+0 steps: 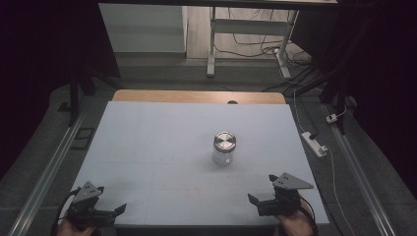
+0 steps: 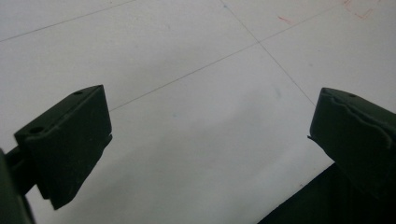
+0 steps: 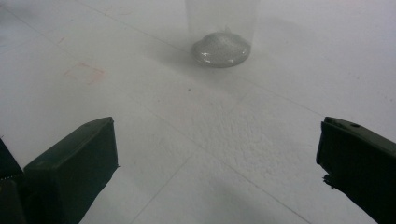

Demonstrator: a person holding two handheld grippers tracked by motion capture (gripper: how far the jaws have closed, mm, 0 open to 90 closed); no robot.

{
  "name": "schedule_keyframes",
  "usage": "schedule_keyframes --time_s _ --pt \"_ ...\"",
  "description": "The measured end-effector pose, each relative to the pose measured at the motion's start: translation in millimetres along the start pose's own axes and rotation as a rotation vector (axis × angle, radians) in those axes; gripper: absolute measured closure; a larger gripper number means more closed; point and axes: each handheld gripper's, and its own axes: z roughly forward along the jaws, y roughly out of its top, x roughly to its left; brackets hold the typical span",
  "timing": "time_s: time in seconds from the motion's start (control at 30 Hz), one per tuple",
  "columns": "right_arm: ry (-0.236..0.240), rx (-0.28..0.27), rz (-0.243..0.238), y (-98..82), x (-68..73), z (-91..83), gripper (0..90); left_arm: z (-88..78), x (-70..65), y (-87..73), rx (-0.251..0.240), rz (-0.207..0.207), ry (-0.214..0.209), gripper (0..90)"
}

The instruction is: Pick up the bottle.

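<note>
A clear glass jar (image 1: pixel 224 149) with a round metal lid (image 1: pixel 224 141) stands upright on the white table (image 1: pixel 147 147), a little toward 3 o'clock from the table's centre. Nothing touches the jar.

The left gripper (image 1: pixel 109 212) rests low at the near edge of the table, at about 7 o'clock from the jar and well apart from it. In the left gripper view its jaws stand wide apart, with only bare white surface and thin pencil lines between them.

The right gripper (image 1: pixel 260 194) is at the near edge too, at about 5 o'clock from the jar and nearer to it than the left one. In the right gripper view its jaws are also spread wide, and the jar's base is seen ahead at 12 o'clock, on the table beyond the jaws. Both grippers hold nothing.
</note>
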Motion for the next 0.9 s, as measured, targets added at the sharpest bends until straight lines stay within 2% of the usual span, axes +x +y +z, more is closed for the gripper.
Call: schedule_keyframes --time_s 0.1,0.47,0.7,0.8,0.9 --pt "0.015 -0.004 0.011 2.9 -1.8 3.8 0.0 0.3 -0.1 0.2 0.004 -0.001 0.0 0.0" --pt "0.034 -0.029 -0.025 20.3 -4.9 22.1 0.0 2.0 -2.1 1.0 0.022 0.019 0.005 0.0" --pt "0.06 -0.021 -0.037 26.9 -4.9 38.4 0.0 2.4 -0.5 1.0 0.023 0.004 -0.001 0.0" --pt "0.085 -0.019 -0.039 30.7 -4.8 46.0 0.0 2.5 -0.4 1.0 0.023 0.003 -0.003 0.0" --pt "0.086 -0.018 -0.044 34.9 -5.8 53.6 0.0 2.6 -0.4 1.0 0.024 0.001 -0.004 0.0"
